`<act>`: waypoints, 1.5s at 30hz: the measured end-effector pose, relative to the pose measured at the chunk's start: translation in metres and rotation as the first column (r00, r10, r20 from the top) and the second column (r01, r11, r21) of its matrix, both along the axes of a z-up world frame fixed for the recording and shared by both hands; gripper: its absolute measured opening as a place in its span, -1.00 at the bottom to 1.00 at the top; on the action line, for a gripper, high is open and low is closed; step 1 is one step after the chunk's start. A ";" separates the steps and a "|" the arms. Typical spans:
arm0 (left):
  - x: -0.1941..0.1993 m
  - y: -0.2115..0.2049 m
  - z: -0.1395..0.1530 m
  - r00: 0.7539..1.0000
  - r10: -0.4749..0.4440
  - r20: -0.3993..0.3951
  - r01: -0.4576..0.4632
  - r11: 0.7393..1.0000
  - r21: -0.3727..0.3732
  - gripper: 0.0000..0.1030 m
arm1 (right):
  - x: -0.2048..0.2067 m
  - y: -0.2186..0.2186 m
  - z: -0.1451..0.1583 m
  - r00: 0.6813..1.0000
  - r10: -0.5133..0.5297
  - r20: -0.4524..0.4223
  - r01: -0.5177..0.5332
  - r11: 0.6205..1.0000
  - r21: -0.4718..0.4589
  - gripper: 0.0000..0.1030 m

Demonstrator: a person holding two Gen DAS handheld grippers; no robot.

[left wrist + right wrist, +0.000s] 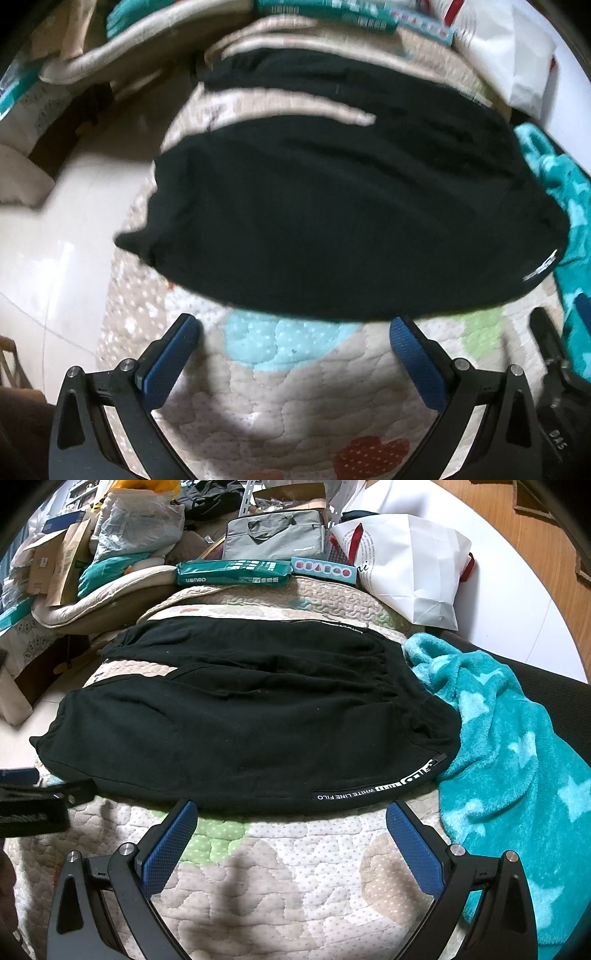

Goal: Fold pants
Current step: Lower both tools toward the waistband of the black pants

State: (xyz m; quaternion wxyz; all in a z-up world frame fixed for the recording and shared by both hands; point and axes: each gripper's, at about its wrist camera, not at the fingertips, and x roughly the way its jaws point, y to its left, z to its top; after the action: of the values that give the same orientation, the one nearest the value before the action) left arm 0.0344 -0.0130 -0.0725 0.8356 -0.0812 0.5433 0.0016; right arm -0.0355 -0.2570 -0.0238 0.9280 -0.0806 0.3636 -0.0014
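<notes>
Right view alone shows white lettering on the pants (240, 716) and a grey bag (275, 535). One pair, flat on the quilt (295, 867). Left gripper (295, 325) and right gripper (291, 812): fingers wide apart, holding nothing.

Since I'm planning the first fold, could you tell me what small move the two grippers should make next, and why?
Probably ease both forward and down onto the near edge of the black pants. The pants lie spread flat on the quilted mat, legs apart. The left gripper and right gripper are both open, empty and just short of that edge, so gripping it would likely allow folding the near leg over the far one.
</notes>
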 end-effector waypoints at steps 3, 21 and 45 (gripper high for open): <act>-0.002 -0.005 -0.002 1.000 -0.017 0.006 0.017 0.999 0.042 1.00 | -0.001 0.002 0.000 1.000 0.002 0.002 -0.002 1.000 0.001 1.00; -0.035 0.009 0.068 0.980 -0.014 0.197 0.005 0.999 0.045 0.57 | -0.006 -0.013 0.043 0.997 -0.020 0.078 0.014 0.997 0.078 1.00; -0.047 0.015 0.149 0.958 0.150 0.246 -0.210 0.949 0.236 0.68 | 0.108 -0.016 0.120 0.964 0.242 0.112 -0.255 0.958 0.129 1.00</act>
State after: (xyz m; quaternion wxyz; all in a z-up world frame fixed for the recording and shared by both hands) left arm -0.0126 0.0018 0.0765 0.8913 -0.0202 0.4307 0.1404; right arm 0.0724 -0.2733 0.0962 0.9405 -0.0591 0.3051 0.1375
